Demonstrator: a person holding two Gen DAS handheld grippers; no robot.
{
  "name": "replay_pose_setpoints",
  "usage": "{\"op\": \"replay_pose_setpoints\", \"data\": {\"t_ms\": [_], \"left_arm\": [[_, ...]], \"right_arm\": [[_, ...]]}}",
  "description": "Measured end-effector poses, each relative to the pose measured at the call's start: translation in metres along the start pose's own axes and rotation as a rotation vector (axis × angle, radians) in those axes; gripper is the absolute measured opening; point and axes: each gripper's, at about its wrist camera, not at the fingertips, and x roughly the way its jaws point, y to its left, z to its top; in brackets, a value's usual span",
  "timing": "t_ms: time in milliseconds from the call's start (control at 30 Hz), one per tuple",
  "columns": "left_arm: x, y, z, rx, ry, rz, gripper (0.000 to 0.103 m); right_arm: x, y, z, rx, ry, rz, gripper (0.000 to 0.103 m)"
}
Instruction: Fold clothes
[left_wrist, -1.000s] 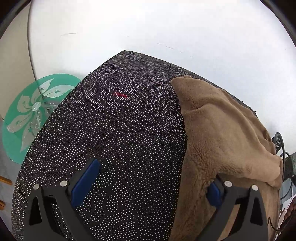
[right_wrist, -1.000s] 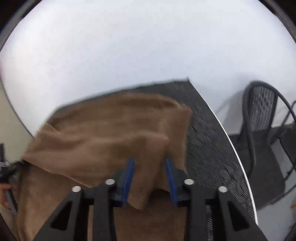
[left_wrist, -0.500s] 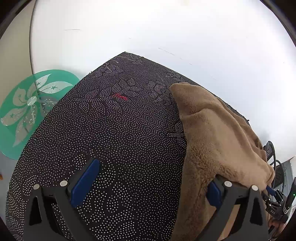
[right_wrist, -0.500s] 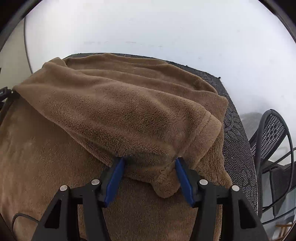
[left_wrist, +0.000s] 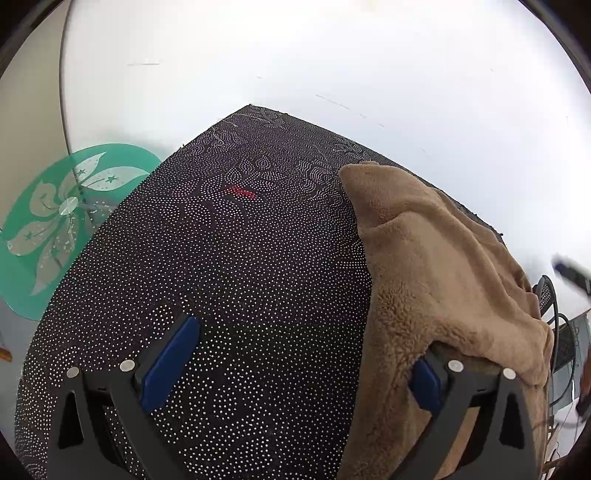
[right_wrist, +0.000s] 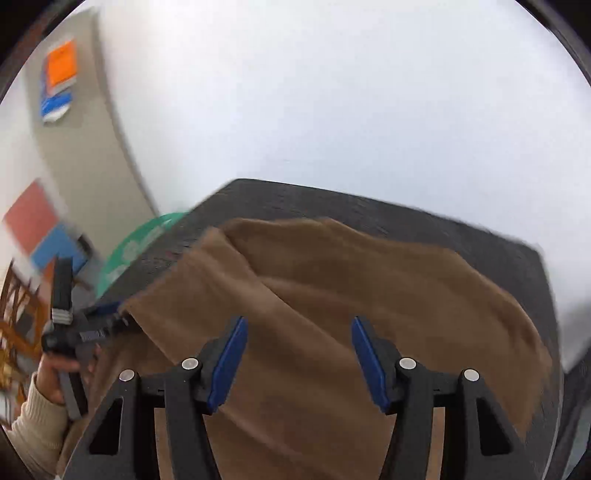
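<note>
1. White wall fills the top of both views; below it a table (left_wrist: 236, 280) under a dark cloth with pale dots takes up the middle, and a green glass disc (left_wrist: 62, 225) with a flower pattern sits at the left edge of the left wrist view.
2. Left tool (left_wrist: 295, 373), lower part of its own view: jaws stand wide apart. One pad hangs over bare dotted cloth; the other sits at the edge of the garment, with a fold draped over that finger. Nothing is clamped.
3. Right tool (right_wrist: 297, 363), lower centre of its view: its jaws have just been opening and now stand apart above the fabric, with nothing between the pads. The picture is smeared, so fine detail is lost.
4. Brown fleece garment (right_wrist: 351, 306) lies on the table, filling the right side of the left wrist view and the centre of the right wrist view, with one flap laid over the rest.
5. At the left edge of the right wrist view a hand (right_wrist: 61, 373) in a cream sleeve grips the left tool's handle.
6. Progress, as a judgement: one fold appears made and let go. The bundle looks loose and uneven, so further folds and smoothing probably remain.
</note>
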Motion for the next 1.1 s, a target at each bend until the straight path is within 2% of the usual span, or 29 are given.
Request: {"op": "replay_pose_setpoints", "data": {"t_ms": [100, 233, 400, 433, 467, 500, 567, 633, 833, 967, 1100], "left_arm": [[0.000, 0.000, -0.001, 0.002, 0.000, 0.002, 0.102], [-0.002, -0.001, -0.003, 0.005, -0.002, 0.016, 0.102], [-0.002, -0.002, -0.004, 0.011, 0.000, 0.027, 0.102], [-0.002, -0.002, -0.005, 0.012, 0.001, 0.029, 0.102], [-0.001, -0.003, -0.005, 0.013, 0.001, 0.031, 0.102], [0.000, -0.003, -0.005, 0.014, 0.002, 0.032, 0.102], [0.001, -0.004, -0.005, 0.015, 0.002, 0.036, 0.102], [0.000, -0.002, -0.003, 0.016, 0.003, 0.039, 0.102], [0.002, -0.001, -0.002, 0.009, -0.002, 0.055, 0.102], [0.003, 0.006, -0.004, -0.027, -0.015, 0.033, 0.102], [0.004, 0.006, -0.004, -0.020, -0.013, 0.045, 0.102]], "right_arm": [[0.050, 0.032, 0.045, -0.071, 0.051, 0.093, 0.060], [0.119, 0.067, 0.089, -0.150, 0.128, 0.116, 0.060], [0.190, 0.086, 0.102, -0.155, 0.297, 0.121, 0.059], [0.197, 0.089, 0.097, -0.170, 0.328, 0.127, 0.055], [0.199, 0.091, 0.090, -0.177, 0.350, 0.143, 0.032], [0.200, 0.092, 0.085, -0.184, 0.367, 0.159, 0.019], [0.194, 0.095, 0.079, -0.185, 0.358, 0.195, 0.014], [0.186, 0.095, 0.077, -0.165, 0.340, 0.242, 0.013], [0.174, 0.092, 0.097, -0.024, 0.227, 0.370, 0.012], [0.187, 0.093, 0.116, 0.051, 0.181, 0.349, 0.012], [0.219, 0.095, 0.121, 0.098, 0.193, 0.289, 0.012]]}}
